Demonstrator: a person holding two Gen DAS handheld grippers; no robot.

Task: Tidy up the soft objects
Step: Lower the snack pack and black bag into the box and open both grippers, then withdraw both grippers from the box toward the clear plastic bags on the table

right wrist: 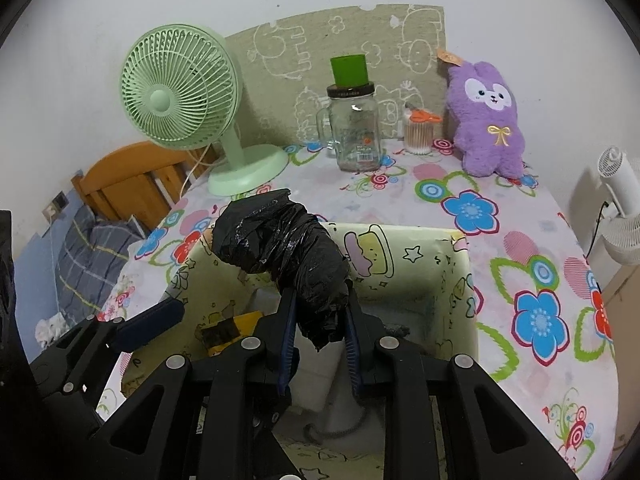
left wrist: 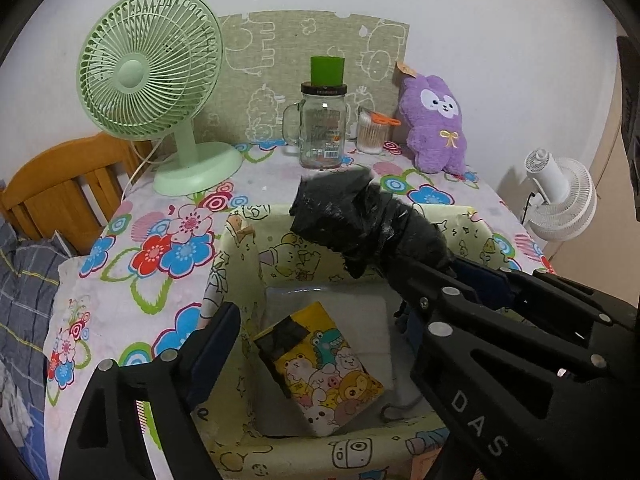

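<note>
Hanging above the bin's [right wrist: 460, 264] rim, black bag [right wrist: 288, 248].

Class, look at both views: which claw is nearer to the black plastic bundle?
Right. The right claw grips the black plastic bundle by its lower end above the yellow fabric box. The left claw is open beside it, not touching.

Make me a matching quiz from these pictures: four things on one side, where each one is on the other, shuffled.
Things:
1. black bag roll
2. green cup
3. purple plush
4. cartoon pack

Places:
A. on the jar's lid
B. flat inside the fabric box
C. between the right tongs
D. against the wall, back right of the table

Pairs: 1-C, 2-A, 3-D, 4-B
</note>
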